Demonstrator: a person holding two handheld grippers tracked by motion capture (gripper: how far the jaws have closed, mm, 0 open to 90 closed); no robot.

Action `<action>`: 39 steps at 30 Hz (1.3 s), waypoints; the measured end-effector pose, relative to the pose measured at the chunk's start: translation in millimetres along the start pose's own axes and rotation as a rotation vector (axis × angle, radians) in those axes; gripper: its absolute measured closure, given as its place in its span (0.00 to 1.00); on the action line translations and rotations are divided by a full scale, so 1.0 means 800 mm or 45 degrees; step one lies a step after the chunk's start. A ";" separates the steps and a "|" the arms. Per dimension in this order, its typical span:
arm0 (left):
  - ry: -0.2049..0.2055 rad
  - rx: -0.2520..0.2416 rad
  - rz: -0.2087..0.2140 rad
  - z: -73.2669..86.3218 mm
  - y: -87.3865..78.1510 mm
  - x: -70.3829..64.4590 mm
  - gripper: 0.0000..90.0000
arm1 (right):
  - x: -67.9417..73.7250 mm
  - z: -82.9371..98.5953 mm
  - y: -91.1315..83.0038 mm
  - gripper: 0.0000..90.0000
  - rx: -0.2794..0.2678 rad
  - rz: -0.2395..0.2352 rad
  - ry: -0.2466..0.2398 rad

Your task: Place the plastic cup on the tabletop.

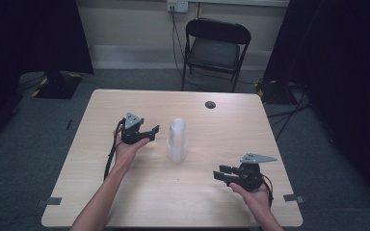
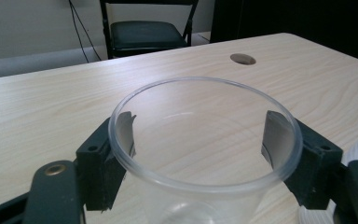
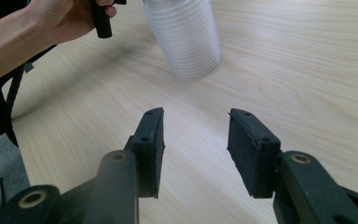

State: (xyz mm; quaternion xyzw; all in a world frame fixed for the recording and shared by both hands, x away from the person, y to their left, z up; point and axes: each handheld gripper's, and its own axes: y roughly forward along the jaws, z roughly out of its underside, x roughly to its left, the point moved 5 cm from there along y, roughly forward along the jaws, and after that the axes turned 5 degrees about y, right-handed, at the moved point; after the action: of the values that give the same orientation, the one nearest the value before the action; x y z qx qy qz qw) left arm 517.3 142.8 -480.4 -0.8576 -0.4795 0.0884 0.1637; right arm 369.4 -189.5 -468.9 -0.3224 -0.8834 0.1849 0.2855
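A stack of clear plastic cups (image 1: 177,139) stands upside down near the middle of the pale wooden table (image 1: 221,120); the same stack (image 3: 186,37) lies ahead of my right gripper. A single clear cup (image 2: 205,154), mouth up, sits between the pads (image 2: 123,135) of my left gripper (image 2: 200,126), which is shut on its wall just below the rim. That left gripper (image 1: 151,131) is just left of the stack. My right gripper (image 1: 220,172), near the table's front right, stands open with nothing between its fingers (image 3: 151,140).
A round cable hole (image 1: 210,104) is in the table's far side. A black folding chair (image 1: 215,48) stands beyond the table, with dark curtains on both sides. The person's left hand (image 3: 60,18) appears beside the stack.
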 end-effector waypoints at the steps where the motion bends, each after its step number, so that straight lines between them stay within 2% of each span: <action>1: 0.004 0.016 0.002 0.002 0.000 0.000 0.29 | 0.000 0.000 0.000 0.63 -0.002 -0.001 0.001; 5: 0.010 0.047 0.021 0.006 0.002 -0.001 0.28 | -0.001 -0.001 -0.001 0.63 -0.008 -0.003 0.001; 14: 0.019 0.079 0.024 0.009 0.001 -0.001 0.25 | -0.001 -0.001 -0.001 0.63 -0.010 0.006 0.006; 19: 0.038 0.122 0.032 0.013 -0.002 -0.001 0.22 | -0.001 -0.002 -0.002 0.63 -0.013 0.006 0.006; 22: -0.010 0.094 0.033 0.009 -0.005 0.002 0.22 | -0.001 -0.001 -0.002 0.63 -0.012 0.005 0.003; 26: 0.033 0.132 0.035 0.012 -0.005 0.001 0.20 | -0.001 -0.001 -0.001 0.63 -0.012 0.004 0.006; 29: 0.007 0.134 0.040 0.013 -0.004 0.000 0.17 | 0.000 -0.002 -0.001 0.63 -0.012 0.005 0.005; 31: 0.032 0.146 0.046 0.013 -0.004 -0.001 0.17 | -0.001 -0.002 -0.001 0.63 -0.012 0.005 0.005; 33: 0.029 0.149 0.064 0.014 -0.004 -0.002 0.17 | 0.000 -0.002 -0.001 0.63 -0.011 0.005 0.004; 39: 0.035 0.180 0.072 0.016 -0.009 0.000 0.17 | -0.002 -0.001 -0.002 0.63 -0.016 0.011 0.014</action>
State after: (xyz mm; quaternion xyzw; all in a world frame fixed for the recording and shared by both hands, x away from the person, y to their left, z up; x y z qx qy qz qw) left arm 507.5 148.9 -489.5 -0.8582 -0.4454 0.1150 0.2278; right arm 370.4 -191.5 -468.1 -0.3291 -0.8815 0.1787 0.2876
